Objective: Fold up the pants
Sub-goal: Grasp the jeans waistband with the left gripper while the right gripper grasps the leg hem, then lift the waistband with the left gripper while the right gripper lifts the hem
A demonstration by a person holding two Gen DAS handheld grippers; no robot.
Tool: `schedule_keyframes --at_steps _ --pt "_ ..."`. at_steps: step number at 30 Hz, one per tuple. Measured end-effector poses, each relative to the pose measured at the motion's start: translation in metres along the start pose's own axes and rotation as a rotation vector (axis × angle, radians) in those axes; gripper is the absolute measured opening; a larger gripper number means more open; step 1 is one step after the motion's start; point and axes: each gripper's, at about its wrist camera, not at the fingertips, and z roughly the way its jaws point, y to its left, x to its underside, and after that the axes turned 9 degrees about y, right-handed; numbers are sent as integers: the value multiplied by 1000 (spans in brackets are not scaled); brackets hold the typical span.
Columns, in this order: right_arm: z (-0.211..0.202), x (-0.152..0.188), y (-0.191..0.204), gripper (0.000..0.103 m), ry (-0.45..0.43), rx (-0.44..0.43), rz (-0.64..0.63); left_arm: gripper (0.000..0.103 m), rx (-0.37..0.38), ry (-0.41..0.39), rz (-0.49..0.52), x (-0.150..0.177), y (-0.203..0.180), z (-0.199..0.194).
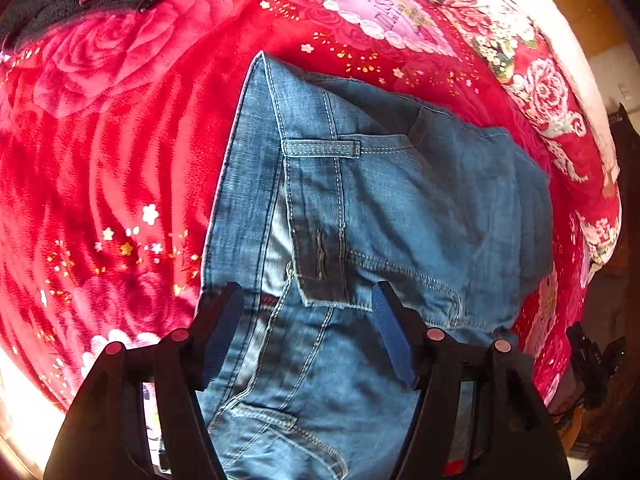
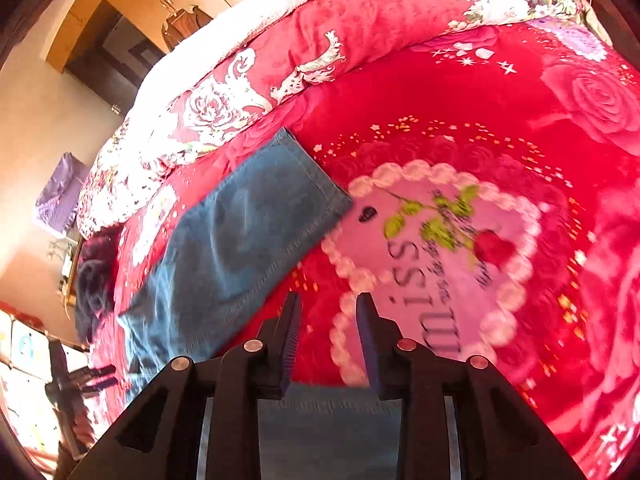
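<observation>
Denim pants [image 1: 360, 208] laid partly folded on red floral blanket [image 1: 112, 168]. Left gripper [image 1: 308, 300] poised above waistband, jaws spread; right gripper [image 2: 328, 308] over bare blanket beside leg, jaws parted, empty. Probable risks: single-layer pinch, plush snagged, fold skewed.

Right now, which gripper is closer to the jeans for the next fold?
Probably the left. The left gripper is open right above the jeans, near the waistband belt loop. The right gripper is open over the red blanket, with the jeans off to its side.
</observation>
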Motion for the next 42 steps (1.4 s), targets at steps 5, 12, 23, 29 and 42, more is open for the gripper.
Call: schedule_keyframes --at_steps 5,12,23,29,42 --pt "78 -62 8 30 52 -6 130 66 -6 29 4 -6 -14 15" --pt "128 -85 11 9 87 54 88 61 -156 12 70 -23 -34 38" --pt "87 -77 -18 38 58 58 67 48 -101 14 56 -21 -10 6" --pt "72 -121 -2 54 13 79 4 66 89 -7 -131 -77 42 -39" --pt "167 -197 69 63 90 99 -127 67 14 43 -198 -143 26 -15"
